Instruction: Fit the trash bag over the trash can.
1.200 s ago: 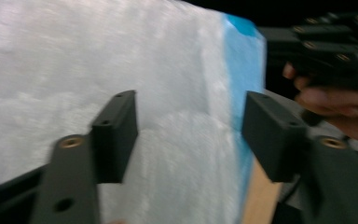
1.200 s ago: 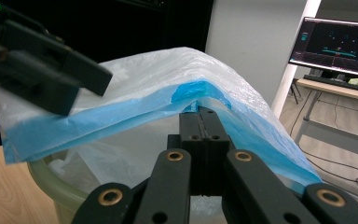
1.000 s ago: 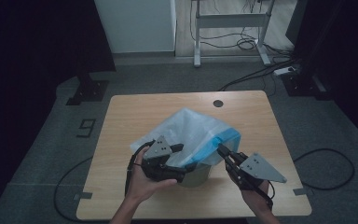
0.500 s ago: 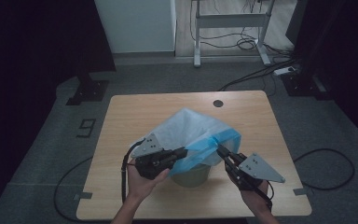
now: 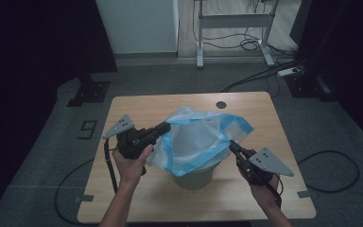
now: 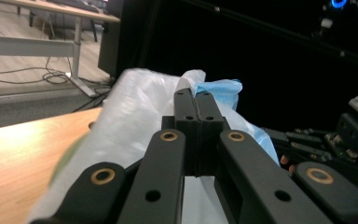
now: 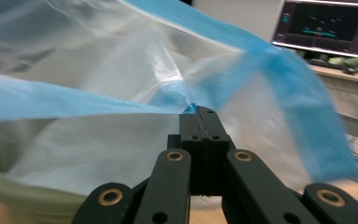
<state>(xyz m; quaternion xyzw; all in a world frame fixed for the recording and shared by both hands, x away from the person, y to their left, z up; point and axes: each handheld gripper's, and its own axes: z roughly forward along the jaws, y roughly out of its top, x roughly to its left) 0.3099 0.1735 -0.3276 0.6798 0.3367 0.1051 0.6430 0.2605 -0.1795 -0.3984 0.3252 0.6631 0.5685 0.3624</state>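
A translucent white plastic bag (image 5: 196, 139) with a blue rim sits in a small pale green bin (image 5: 194, 177) on the wooden table (image 5: 264, 111). My left gripper (image 5: 168, 126) is shut on the bag's rim at its left side, and the film bunches at the tips of the closed jaws (image 6: 196, 93). My right gripper (image 5: 230, 144) is shut on the blue rim at the right side, where a fold of blue film is pinched between its tips (image 7: 199, 111). The bag's mouth (image 7: 121, 60) is stretched wide between the two grippers.
A round cable hole (image 5: 221, 104) lies near the table's far edge. Beyond the table stand a white cabinet (image 5: 137, 23) and a desk frame (image 5: 231, 21) with cables on the grey floor. The other gripper (image 6: 349, 135) shows at the right in the left gripper view.
My left gripper has closed on the bag's left rim and pulled it out to the left and upward. The bag's mouth is spread wider. The right gripper has barely shifted.
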